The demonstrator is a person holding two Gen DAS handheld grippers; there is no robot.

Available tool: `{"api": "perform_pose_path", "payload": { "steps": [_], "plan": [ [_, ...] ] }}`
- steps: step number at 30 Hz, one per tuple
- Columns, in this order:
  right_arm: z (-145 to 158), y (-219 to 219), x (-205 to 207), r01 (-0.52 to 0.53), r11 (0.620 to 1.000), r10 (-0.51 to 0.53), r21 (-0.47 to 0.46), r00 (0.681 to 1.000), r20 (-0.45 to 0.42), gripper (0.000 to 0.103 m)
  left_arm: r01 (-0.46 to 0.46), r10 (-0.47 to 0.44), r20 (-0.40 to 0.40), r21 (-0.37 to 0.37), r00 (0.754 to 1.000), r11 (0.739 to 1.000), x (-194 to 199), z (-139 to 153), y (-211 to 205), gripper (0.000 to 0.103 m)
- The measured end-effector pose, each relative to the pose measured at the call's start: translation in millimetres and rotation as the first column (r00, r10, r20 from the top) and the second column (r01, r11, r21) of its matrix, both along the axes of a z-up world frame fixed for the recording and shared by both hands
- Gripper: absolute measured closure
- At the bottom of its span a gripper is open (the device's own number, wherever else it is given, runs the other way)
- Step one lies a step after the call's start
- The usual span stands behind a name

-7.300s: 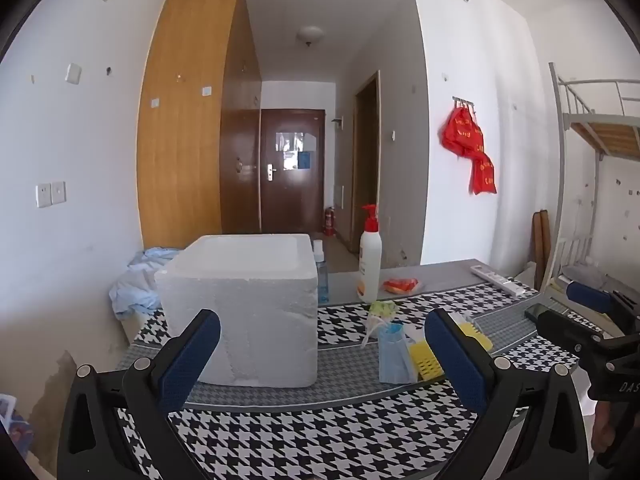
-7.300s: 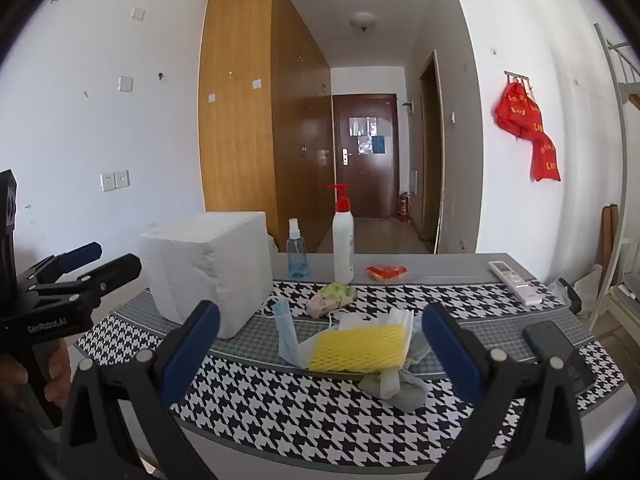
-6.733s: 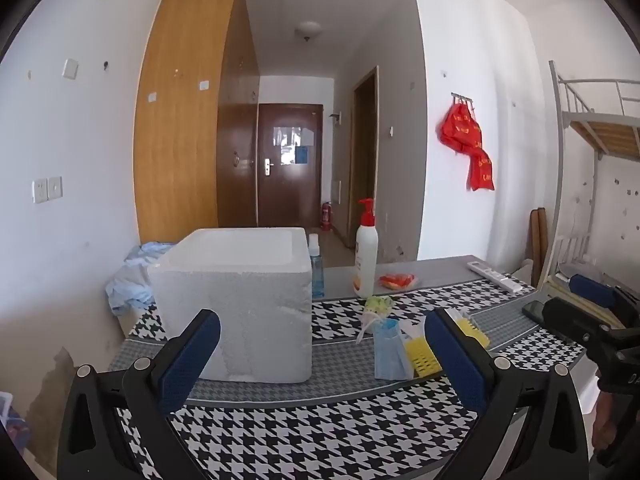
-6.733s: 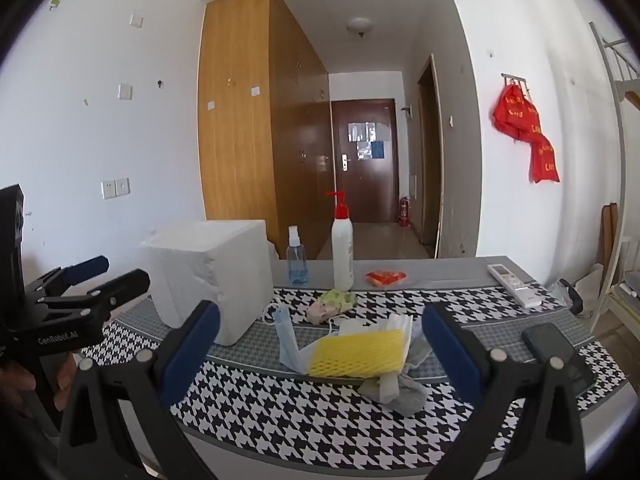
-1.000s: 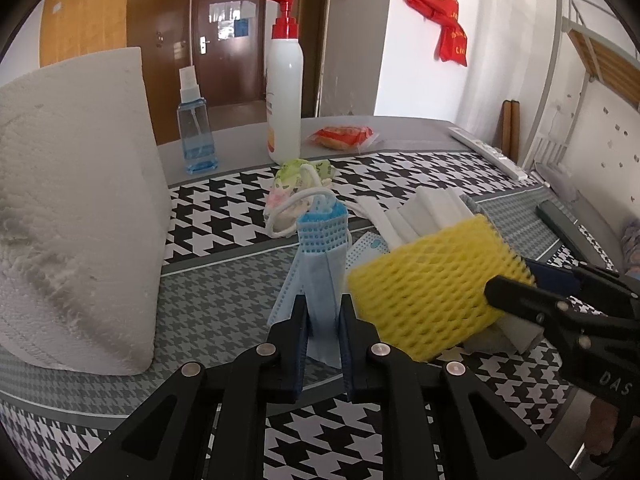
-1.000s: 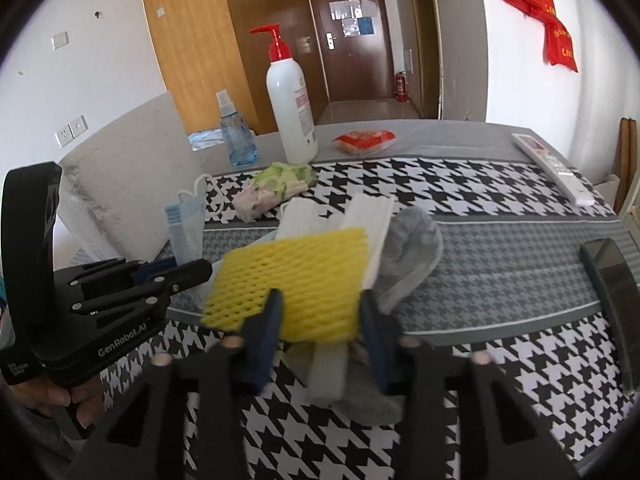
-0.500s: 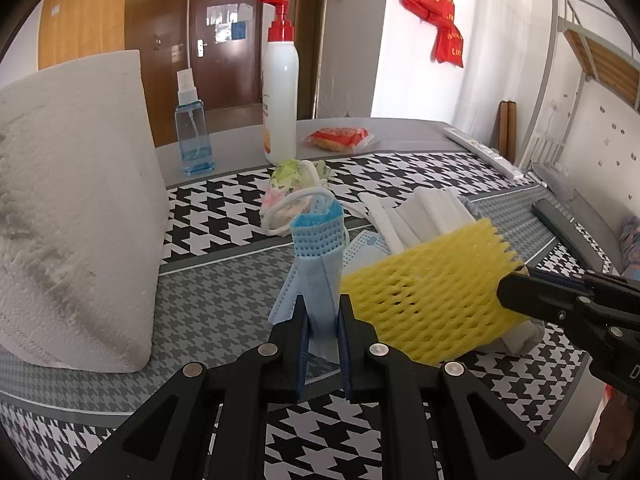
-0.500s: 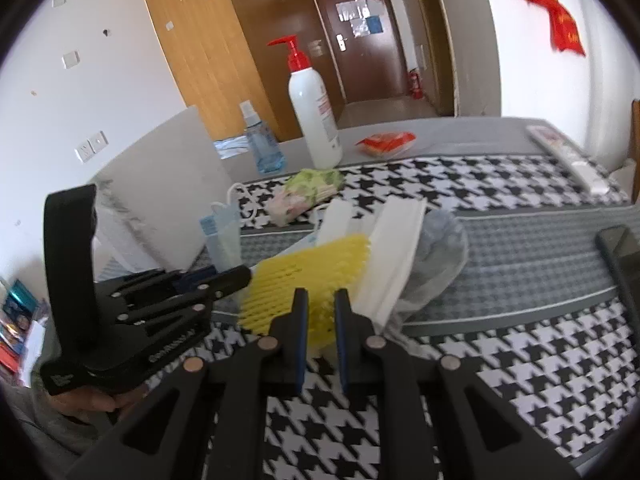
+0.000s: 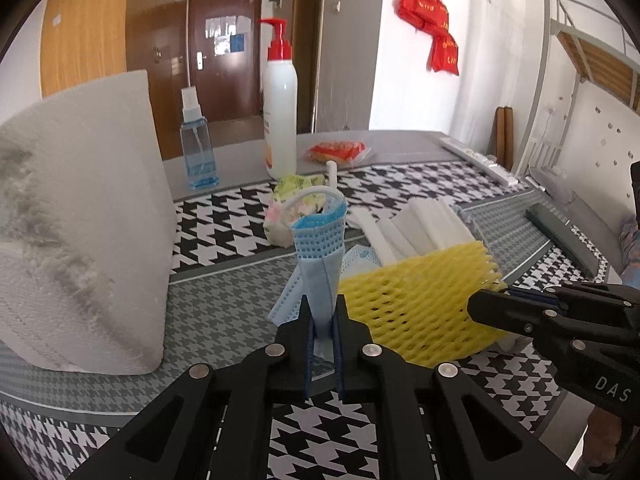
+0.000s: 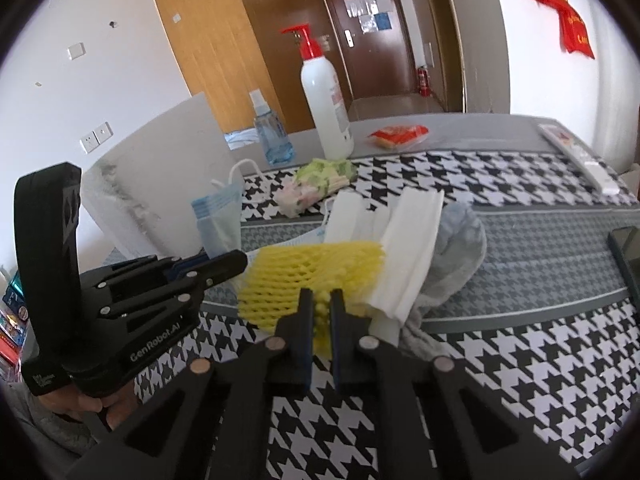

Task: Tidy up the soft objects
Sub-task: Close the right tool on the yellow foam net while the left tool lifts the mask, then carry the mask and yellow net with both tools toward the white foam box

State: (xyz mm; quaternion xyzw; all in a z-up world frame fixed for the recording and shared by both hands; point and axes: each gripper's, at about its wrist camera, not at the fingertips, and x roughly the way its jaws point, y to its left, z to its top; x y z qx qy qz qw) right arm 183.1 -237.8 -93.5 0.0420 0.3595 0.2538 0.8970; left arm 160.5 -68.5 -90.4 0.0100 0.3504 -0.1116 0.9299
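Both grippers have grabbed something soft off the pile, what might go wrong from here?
The left gripper pinches only the blue mask's lower edge, so it may slip free. The right gripper holds the yellow foam net by one edge; the white folded pads lean against it and could get dragged along.

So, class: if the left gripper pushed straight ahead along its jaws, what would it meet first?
Beyond the blue face mask that the left gripper already clamps, probably the floral tissue pack, though depth is unclear.

White pump bottle (image 9: pixel 280 120) beside blue spray bottle (image 9: pixel 198 148); red packet (image 9: pixel 338 151) nearby.
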Motion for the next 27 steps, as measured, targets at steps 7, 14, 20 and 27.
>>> {"api": "perform_pose_path", "payload": {
  "steps": [7,14,20,27],
  "plan": [
    [22.2,-7.0,-20.9,0.02,1.0,-0.02,0.005,0.996,0.089,0.093,-0.032,0.031,0.066,0.009,0.997,0.999,-13.3,18.9,9.0,0.096],
    [38.7,-15.4,-34.6,0.057,0.998,-0.059,0.019,0.987,0.147,0.093,-0.062,0.059,0.121,0.014,0.991,0.998,-28.3,36.6,19.2,0.096],
    [47.1,-16.3,-42.0,0.074,0.997,-0.076,0.019,0.981,0.178,0.093,-0.072,0.069,0.167,0.011,0.983,0.997,-42.3,49.2,24.8,0.096],
    [60.9,-16.0,-53.3,0.082,0.996,-0.086,0.025,0.971,0.221,0.093,-0.089,0.084,0.22,0.015,0.972,0.996,-57.7,62.3,26.7,0.096]
  ]
}}
